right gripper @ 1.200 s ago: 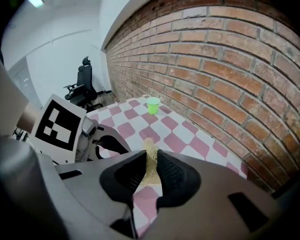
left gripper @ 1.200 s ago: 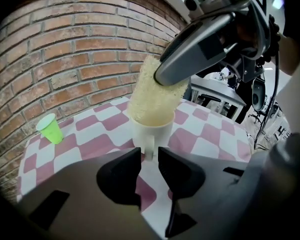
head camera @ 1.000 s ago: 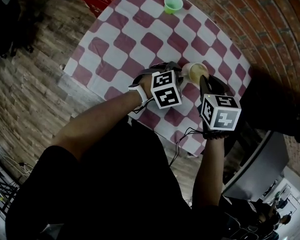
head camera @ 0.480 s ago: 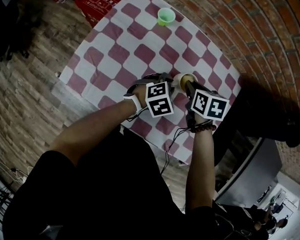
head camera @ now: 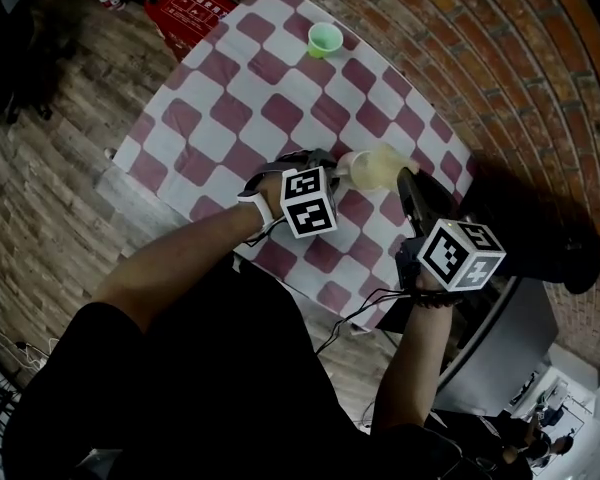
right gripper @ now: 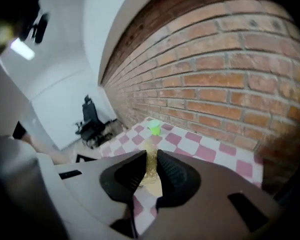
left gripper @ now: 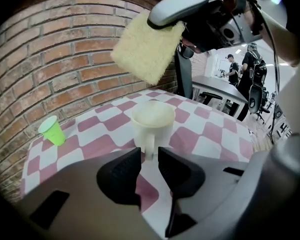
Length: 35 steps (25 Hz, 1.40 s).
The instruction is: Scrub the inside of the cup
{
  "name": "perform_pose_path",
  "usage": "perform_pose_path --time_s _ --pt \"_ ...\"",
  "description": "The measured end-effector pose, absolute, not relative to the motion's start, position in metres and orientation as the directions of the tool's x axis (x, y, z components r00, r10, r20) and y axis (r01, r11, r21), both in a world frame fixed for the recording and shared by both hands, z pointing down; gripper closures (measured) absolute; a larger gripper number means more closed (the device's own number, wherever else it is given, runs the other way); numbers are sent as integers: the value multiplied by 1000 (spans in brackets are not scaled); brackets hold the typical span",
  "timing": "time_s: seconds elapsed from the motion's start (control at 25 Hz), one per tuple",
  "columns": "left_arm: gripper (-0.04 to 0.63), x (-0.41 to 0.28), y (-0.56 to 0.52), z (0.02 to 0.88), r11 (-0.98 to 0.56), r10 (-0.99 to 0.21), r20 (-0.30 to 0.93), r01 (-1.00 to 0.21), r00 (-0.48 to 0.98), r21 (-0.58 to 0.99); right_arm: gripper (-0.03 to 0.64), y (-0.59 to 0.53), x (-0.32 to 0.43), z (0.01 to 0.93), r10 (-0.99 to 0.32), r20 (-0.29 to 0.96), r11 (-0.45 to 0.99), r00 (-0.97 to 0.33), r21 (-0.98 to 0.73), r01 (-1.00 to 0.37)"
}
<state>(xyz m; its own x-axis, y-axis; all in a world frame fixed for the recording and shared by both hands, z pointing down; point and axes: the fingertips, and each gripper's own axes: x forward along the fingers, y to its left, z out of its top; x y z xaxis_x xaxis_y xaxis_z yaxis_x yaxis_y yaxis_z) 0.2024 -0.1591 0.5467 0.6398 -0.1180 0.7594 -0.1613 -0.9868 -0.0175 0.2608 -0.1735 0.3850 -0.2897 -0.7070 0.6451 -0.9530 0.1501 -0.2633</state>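
Left claw [left gripper: 149,156] is clamped on the handle of the cup [left gripper: 152,116], which sits at its 12 o'clock. Right claw [right gripper: 151,157] pinches the sponge [right gripper: 152,176], held above the cup at 12 o'clock.

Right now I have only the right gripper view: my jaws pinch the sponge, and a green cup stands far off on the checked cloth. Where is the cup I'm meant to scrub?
Observer: The cream cup is at the left gripper, whose jaws are closed on its handle.
Operator: Is my sponge inside it?
Observer: No. In the left gripper view the sponge hangs above the cup's open mouth, outside it and not touching the rim.
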Motion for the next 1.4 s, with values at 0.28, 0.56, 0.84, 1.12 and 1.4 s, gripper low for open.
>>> perform_pose_path --time_s 0.28,0.56,0.84,1.12,1.4 --pt "479 200 -160 547 -986 -121 761 -165 637 -18 543 -175 253 469 -456 878 511 -147 124 -850" --pt "479 201 -159 553 -989 -111 773 -148 625 -22 543 -179 238 533 -301 939 600 -170 48 -798" --pt "479 198 -157 555 -989 -98 776 -148 623 -6 543 -170 232 489 -285 917 619 -280 -47 -784" --pt "479 198 -156 553 -990 -91 774 -144 626 0 543 -156 228 400 -388 847 682 -363 -1 -731" --pt "479 198 -155 549 -988 -97 771 -153 630 1 543 -167 241 438 -362 910 748 -202 154 -645"
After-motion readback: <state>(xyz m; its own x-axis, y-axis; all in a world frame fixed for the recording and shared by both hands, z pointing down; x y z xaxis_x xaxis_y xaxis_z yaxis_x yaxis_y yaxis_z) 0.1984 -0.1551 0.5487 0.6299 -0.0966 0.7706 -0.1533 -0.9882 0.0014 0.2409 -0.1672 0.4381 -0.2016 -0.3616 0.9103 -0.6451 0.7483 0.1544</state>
